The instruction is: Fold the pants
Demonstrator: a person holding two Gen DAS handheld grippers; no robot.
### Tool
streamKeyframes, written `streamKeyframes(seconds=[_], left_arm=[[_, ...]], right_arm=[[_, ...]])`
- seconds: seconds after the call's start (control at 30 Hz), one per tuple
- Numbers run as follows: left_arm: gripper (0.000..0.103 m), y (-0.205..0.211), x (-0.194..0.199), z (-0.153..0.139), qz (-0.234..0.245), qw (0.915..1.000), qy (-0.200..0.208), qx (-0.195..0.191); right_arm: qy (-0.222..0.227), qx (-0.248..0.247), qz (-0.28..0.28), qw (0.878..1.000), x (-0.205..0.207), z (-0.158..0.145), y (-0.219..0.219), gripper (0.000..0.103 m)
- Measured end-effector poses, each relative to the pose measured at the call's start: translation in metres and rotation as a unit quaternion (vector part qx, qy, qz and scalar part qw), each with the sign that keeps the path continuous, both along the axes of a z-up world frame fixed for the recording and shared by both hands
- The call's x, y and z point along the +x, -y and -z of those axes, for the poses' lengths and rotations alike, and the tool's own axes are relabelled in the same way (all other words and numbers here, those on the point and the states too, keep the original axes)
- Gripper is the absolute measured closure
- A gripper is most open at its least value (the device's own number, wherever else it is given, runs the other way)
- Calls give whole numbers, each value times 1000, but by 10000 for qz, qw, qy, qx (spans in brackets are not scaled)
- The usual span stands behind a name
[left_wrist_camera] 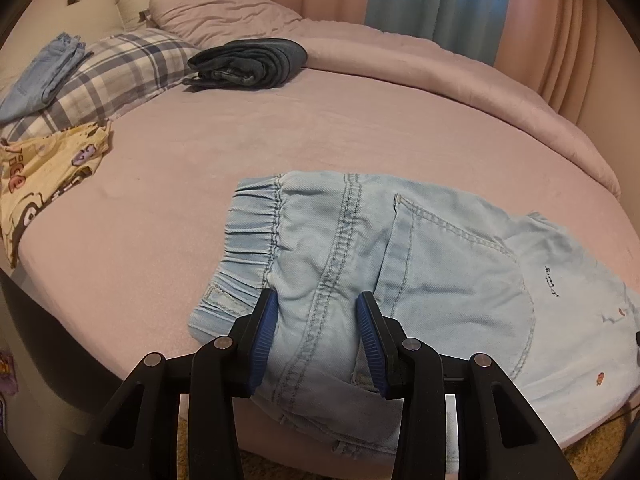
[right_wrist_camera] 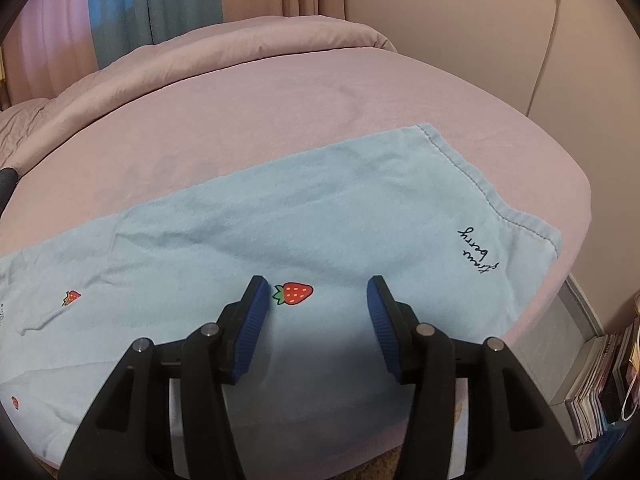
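Light blue pants [left_wrist_camera: 420, 264], one pair, laid flat along the near edge of a pink bed [left_wrist_camera: 280, 132].

Left wrist view only: elastic waistband and back pocket at centre; dark folded garment [left_wrist_camera: 248, 64], plaid pillow [left_wrist_camera: 112, 72] and yellow print cloth [left_wrist_camera: 44, 172] at upper left. Right wrist view only: leg hem, strawberry print [right_wrist_camera: 293, 293], script lettering; books [right_wrist_camera: 600, 392] at lower right. Left gripper [left_wrist_camera: 318, 300] jaws apart over the seat seam; right gripper [right_wrist_camera: 316, 286] jaws apart above the leg; neither clamps cloth.

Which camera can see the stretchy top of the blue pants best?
The left wrist view: the gathered waistband lies in plain sight on the bed, just past the left tongs. The right wrist view shows only a pant leg, no waistband.
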State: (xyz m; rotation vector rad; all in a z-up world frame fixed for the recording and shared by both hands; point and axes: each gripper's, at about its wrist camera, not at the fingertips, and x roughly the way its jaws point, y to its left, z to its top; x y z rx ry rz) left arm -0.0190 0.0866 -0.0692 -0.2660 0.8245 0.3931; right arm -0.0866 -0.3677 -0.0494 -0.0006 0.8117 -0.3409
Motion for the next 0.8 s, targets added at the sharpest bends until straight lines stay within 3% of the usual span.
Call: streamKeyframes(seconds=[0.1,0.23,0.33,0.43,0.53,0.57,0.67,0.73,0.8], left_arm=[[61,1,7,-18,208,9996,-159,81],[61,-15,22,-47,497,9983,289,-100],[61,-29,40,-45,576,9961,314,-592],[61,-34,53,-33,683,9931,340,-895],[61,-35,61,-1,550,9934,-42,-1008],[61,-35,59,2,546,9936,41,-987],[61,-31,50,1,664,9949,70,-759],[61,-37,45,1,626,9934,115,-959],[71,-46,41,0,522,9916,165,-1172]], right_arm=[[-297,15,100,9995,3,-12,-7,51],[-225,798,-356,9959,8,-40,-33,50],[-115,793,-1088,9908,19,-65,-89,47],[-297,873,-2308,9686,37,-72,-175,48],[-565,1030,-3078,9442,49,-63,-244,48],[-628,1049,-3400,9324,54,-55,-276,49],[-979,1027,-3650,9201,71,-27,-330,53],[-1313,1091,-3741,9116,82,2,-362,66],[-1608,1017,-3635,9120,90,27,-378,67]])
